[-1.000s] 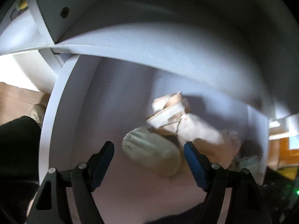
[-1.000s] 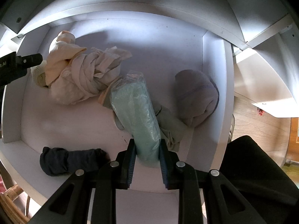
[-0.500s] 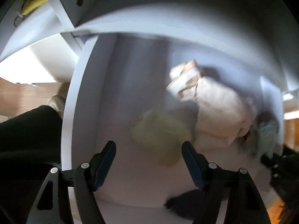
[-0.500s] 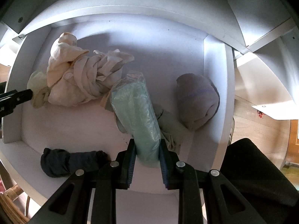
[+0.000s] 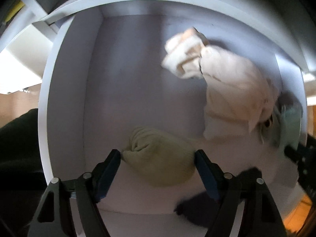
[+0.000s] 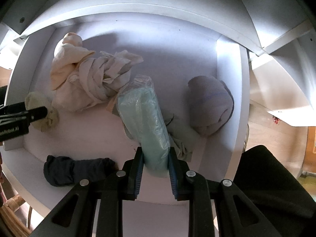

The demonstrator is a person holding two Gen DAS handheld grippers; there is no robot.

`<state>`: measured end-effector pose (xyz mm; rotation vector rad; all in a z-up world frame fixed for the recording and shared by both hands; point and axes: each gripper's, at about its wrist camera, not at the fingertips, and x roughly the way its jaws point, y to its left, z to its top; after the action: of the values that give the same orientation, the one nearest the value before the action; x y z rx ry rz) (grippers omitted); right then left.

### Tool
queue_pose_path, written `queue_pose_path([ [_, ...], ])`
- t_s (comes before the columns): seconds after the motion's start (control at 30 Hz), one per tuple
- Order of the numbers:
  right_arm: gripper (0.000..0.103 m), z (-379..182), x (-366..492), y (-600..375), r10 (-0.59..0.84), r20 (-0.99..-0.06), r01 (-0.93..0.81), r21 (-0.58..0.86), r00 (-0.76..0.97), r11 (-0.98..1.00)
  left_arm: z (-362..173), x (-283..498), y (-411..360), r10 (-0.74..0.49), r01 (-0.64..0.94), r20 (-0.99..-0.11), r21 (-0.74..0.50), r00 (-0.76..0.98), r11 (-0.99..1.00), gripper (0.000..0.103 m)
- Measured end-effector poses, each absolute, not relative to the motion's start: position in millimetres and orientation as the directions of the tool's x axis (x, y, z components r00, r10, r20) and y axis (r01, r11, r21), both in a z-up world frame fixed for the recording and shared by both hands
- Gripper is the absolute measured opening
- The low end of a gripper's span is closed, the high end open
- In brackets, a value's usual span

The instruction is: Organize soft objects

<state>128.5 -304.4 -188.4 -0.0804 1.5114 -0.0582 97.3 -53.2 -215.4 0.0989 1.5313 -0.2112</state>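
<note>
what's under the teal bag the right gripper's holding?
Under the teal bag, a pale green cloth sticks out beside it and a tan edge shows. How far they run beneath is hidden.

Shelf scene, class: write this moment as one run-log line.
left gripper: open around green cloth roll | right gripper: shut on plastic-wrapped bundle

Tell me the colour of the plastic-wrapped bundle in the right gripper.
Pale mint green, in clear crinkled plastic; the right wrist view shows it best.

Both wrist cameras look steeply down, close in, into one white shelf compartment [image 6: 227,83]. They share the cream cloth bundle [image 5: 233,90], at right in the left view and upper left in the right view.
</note>
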Motion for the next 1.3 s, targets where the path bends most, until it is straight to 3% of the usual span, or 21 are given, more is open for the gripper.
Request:
queue_pose_path([
  [0.2, 0.023, -184.2, 126.4, -302.3, -0.094, -0.994, -0.014, -0.095, 0.063, 0.995, -210.6, 76.7, -68.3, -0.023, 0.279, -1.000, -0.022, -0.001, 0.960, 0.070],
  [0.6, 0.023, -163.4, 116.0, -295.7, -0.075, -0.992, 0.016, -0.074, 0.101, 0.997, -214.4, 77.3, -56.6, -0.016, 0.276, -0.999, -0.024, -0.028, 0.961, 0.070],
  [1.3, 0.023, -78.3, 96.4, -293.3, -0.060, -0.967, 0.083, -0.041, 0.249, 0.996, -222.8, 89.7, -74.6, 0.003, 0.305, -1.000, -0.003, -0.020, 0.952, 0.071],
])
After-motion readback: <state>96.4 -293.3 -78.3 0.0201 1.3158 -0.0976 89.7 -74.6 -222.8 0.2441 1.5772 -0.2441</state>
